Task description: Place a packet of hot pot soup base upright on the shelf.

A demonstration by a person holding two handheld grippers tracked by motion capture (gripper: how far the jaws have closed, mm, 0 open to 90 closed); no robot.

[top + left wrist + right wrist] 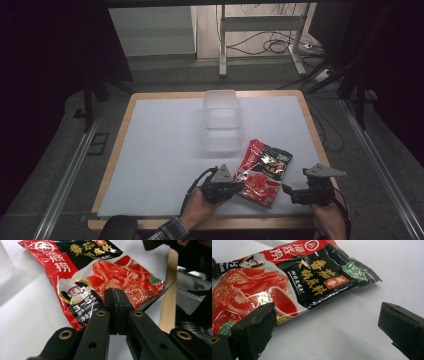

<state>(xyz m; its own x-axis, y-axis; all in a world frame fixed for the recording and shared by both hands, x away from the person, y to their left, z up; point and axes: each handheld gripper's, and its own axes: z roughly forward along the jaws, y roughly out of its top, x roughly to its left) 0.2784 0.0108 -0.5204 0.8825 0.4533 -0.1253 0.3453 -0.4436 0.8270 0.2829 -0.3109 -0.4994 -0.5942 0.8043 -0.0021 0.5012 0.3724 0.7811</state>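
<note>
A: From the high view, where does the sauce packet (263,172) lie?

B: Flat on the white worktop (160,150), just on the person's side of the clear plastic container (221,120). The left claw (239,186) is at the packet's near left corner, and the right claw (287,189) sits just off the packet's near right edge, apart from it.

A: And in the left gripper view?

B: The left claw (115,293) has its jaws pressed together, with no gap between them. The sauce packet (87,277) lies directly beyond and beneath the tips; its lower edge runs under them, but I can't tell whether any foil is pinched. The wooden rim of the worktop (169,290) runs to the right of the packet.

A: The right gripper view?

B: The right claw (325,322) stands wide apart, gripping nothing. One jaw overlaps the sauce packet (287,277) at its red corner; the other is over bare worktop (387,265), well clear of the packet's black end.
</note>
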